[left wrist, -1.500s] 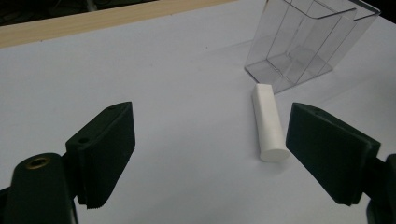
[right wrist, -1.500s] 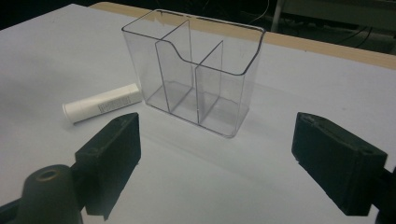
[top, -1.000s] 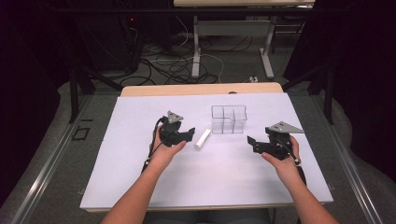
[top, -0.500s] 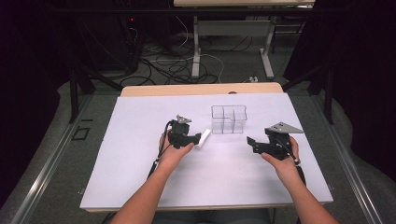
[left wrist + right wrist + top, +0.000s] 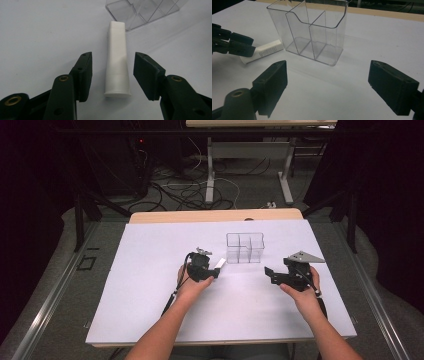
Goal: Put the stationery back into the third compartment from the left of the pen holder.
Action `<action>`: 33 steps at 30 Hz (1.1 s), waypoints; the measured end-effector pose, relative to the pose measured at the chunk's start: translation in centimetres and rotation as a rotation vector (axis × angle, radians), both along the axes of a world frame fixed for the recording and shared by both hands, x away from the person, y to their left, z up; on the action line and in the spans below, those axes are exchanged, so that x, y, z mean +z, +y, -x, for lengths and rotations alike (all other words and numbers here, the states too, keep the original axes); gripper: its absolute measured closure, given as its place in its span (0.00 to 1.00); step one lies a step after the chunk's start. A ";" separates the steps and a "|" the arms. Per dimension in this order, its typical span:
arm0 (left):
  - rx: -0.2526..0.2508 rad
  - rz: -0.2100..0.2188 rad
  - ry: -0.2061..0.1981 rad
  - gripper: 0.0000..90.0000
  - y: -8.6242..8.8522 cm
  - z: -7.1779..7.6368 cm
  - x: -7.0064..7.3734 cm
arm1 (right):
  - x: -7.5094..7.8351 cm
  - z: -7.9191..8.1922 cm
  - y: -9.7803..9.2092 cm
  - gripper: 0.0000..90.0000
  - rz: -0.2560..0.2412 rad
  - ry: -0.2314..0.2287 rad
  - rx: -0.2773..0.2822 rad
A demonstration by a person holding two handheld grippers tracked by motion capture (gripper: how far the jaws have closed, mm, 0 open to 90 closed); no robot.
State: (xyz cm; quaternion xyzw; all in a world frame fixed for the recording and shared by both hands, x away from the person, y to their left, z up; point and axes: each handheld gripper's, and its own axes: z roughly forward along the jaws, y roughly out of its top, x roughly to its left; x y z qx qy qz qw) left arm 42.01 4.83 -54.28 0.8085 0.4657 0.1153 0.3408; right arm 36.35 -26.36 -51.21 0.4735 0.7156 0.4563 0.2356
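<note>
Two tools work over the white-covered bench. In the high view the left tool covers most of the white tube, so just a short stub of it shows past the black body, and the tube's shape is hard to read there. The left gripper view gives it plainly: the white tube lies flat on the bench between the two jaws, which stand spread on either side with a gap to each, so the left tool is released and grips nothing. The tube's long axis runs along the jaws' own line; its flared, crimped end is nearest the camera and its squared cap end points away toward the clear organizer, stopping just short of its base. That organizer is cut off by the top edge of the frame. In the right gripper view the clear organizer stands upright with its inner dividers visible, the tube lying just beside its corner, partly behind the left tool's jaws. The right tool hangs spread wide, released, well apart from the organizer.
</note>
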 end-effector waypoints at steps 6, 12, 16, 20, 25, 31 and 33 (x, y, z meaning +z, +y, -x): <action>-0.011 -0.015 0.007 0.59 -0.6 0.1 -0.5 | -0.1 -0.1 -0.1 0.17 -0.021 0.011 0.002; -0.022 -0.035 0.008 0.65 -1.0 0.2 -0.9 | -0.1 -0.1 -0.2 0.17 -0.015 0.008 -0.001; -0.017 -0.053 0.001 0.70 -1.2 0.3 -0.9 | -0.2 -0.1 -0.2 0.17 -0.019 0.013 -0.001; -0.019 -0.051 0.003 0.74 -1.1 0.3 -0.9 | -0.1 -0.1 -0.1 0.17 -0.024 0.011 0.000; -0.021 -0.050 0.004 0.74 -1.1 0.3 -0.9 | -0.2 -0.1 -0.1 0.17 -0.023 0.013 -0.001; -0.021 -0.037 0.015 0.75 -1.0 0.2 -0.9 | -0.2 -0.1 -0.1 0.17 -0.024 0.014 0.002; -0.023 -0.037 0.016 0.75 -0.9 0.2 -0.9 | -0.2 -0.1 -0.1 0.17 -0.020 0.017 -0.001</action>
